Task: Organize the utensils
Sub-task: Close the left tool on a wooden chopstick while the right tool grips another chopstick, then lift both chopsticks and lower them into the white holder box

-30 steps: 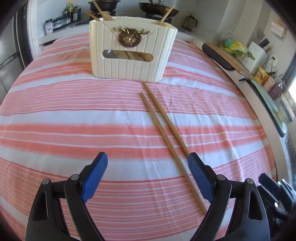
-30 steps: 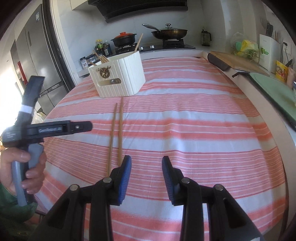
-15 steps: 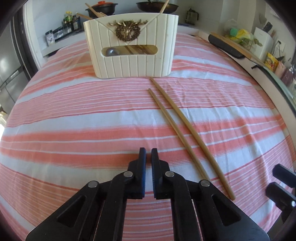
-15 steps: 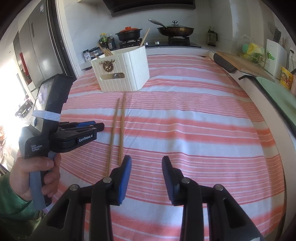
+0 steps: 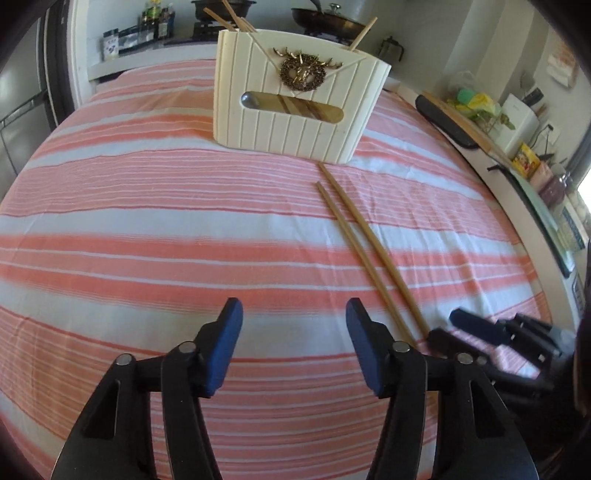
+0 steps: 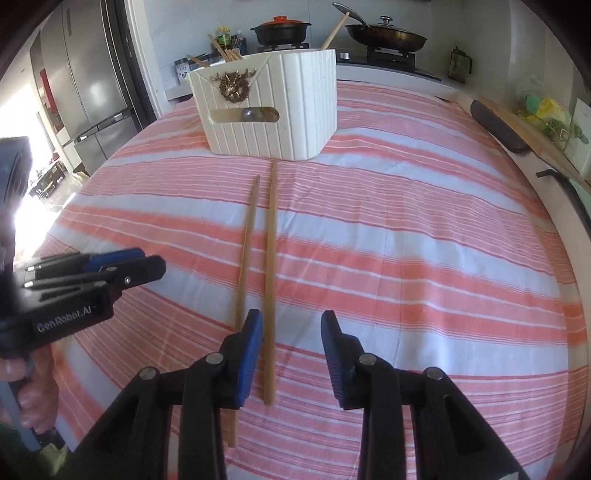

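Observation:
Two wooden chopsticks (image 6: pixel 271 258) lie side by side on the striped cloth, pointing at a white ribbed utensil holder (image 6: pixel 273 107) that has several chopsticks standing in it. In the left wrist view the chopsticks (image 5: pixel 365 254) lie to the right of my left gripper (image 5: pixel 293 321), which is open and empty. The holder (image 5: pixel 295 107) stands ahead of it. My right gripper (image 6: pixel 291 332) is open over the near ends of the chopsticks; one chopstick lies between its fingers, the other passes under the left finger (image 6: pixel 247 350). The left gripper (image 6: pixel 103 273) shows at the left.
The pink and white striped cloth (image 6: pixel 424 240) covers the table. Beyond it is a stove counter with pots (image 6: pixel 384 35) and bottles. A cutting board and black handle (image 6: pixel 498 129) lie at the right edge. A fridge (image 6: pixel 85 85) stands at the left.
My left gripper shut half a second ago and has opened again, swinging left of the chopsticks. My right gripper moved forward over the chopsticks' near ends, still open.

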Demonstrator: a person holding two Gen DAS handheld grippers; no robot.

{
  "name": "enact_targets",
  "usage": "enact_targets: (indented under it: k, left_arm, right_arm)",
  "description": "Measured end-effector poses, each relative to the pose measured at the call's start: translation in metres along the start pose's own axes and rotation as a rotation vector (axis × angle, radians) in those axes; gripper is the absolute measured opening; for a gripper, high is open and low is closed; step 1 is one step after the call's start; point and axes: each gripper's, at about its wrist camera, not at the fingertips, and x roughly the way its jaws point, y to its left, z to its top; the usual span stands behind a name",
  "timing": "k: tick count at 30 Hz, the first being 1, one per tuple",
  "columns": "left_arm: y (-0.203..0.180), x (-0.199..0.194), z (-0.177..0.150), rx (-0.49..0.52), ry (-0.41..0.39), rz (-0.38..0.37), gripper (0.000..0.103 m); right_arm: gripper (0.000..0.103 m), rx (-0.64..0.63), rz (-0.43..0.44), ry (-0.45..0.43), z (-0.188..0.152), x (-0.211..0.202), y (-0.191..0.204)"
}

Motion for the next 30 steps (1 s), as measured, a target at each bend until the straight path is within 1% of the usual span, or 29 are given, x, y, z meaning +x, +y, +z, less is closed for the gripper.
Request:
enact_targets:
  k: [1,2,3,4,6,7,9,11,13,14,15,16,17,19,20,25,28,29,30]
  left_arm:
    - [-0.005,0.003,0.002,0.001,0.004,-0.014,0.061]
    - [-0.010,0.007,0.004,0.005,0.013,-0.023,0.061]
    - [-0.015,0.012,0.005,0.010,0.020,-0.026,0.061]
    - [-0.020,0.016,0.006,0.015,0.026,-0.022,0.061]
    - [-0.030,0.020,0.008,0.030,0.018,0.005,0.061]
    - [-0.034,0.022,0.009,0.034,0.017,0.008,0.063]
    - [-0.041,0.025,0.011,0.029,0.023,-0.005,0.066]
    - [-0.049,0.029,0.011,0.033,0.025,0.004,0.069]
    - [-0.057,0.033,0.007,0.063,0.027,0.037,0.069]
    - [-0.061,0.034,0.004,0.090,0.022,0.066,0.066]
    - [-0.065,0.035,0.001,0.122,0.013,0.096,0.060]
    - [-0.068,0.035,-0.002,0.153,0.005,0.123,0.042]
    - [-0.069,0.034,-0.004,0.182,-0.008,0.139,0.026]
    - [-0.064,0.030,-0.005,0.206,-0.006,0.110,0.009]
    - [-0.060,0.028,-0.006,0.218,0.001,0.098,0.005]
    - [-0.022,0.012,-0.008,0.252,0.041,0.048,0.004]
    - [-0.001,0.002,-0.006,0.246,0.069,0.054,0.005]
    - [0.005,0.001,-0.004,0.244,0.083,0.049,0.006]
    - [0.009,0.000,-0.002,0.238,0.097,0.040,0.008]
  right_arm:
    - [0.028,-0.015,0.005,0.011,-0.001,0.001,0.003]
    - [0.021,-0.033,0.015,0.016,-0.004,0.002,0.007]
    - [0.011,-0.056,0.015,0.015,-0.007,0.001,0.012]
    - [0.007,-0.082,-0.003,0.011,-0.009,0.001,0.017]
    - [0.007,-0.096,-0.040,0.004,-0.011,-0.001,0.019]
    - [0.007,-0.082,-0.068,0.003,-0.012,-0.003,0.017]
    - [0.007,-0.039,-0.121,0.002,-0.016,-0.007,0.006]
    - [0.007,0.019,-0.140,0.001,-0.021,-0.012,-0.008]
    - [0.007,0.061,-0.148,0.004,-0.028,-0.018,-0.017]
    - [0.007,0.079,-0.142,0.005,-0.031,-0.021,-0.020]
    - [0.007,0.097,-0.129,0.005,-0.035,-0.024,-0.022]
    - [0.007,0.111,-0.117,0.007,-0.039,-0.027,-0.022]
    - [0.007,0.116,-0.110,0.007,-0.044,-0.030,-0.020]
    - [0.007,0.113,-0.100,0.011,-0.051,-0.035,-0.015]
    - [0.007,0.112,-0.093,0.015,-0.053,-0.036,-0.012]
    - [0.007,0.106,-0.069,0.048,-0.058,-0.040,-0.009]
    - [0.008,0.100,-0.048,0.080,-0.055,-0.039,-0.012]
    - [0.009,0.094,-0.042,0.096,-0.052,-0.037,-0.014]
    - [0.013,0.084,-0.037,0.111,-0.048,-0.035,-0.015]
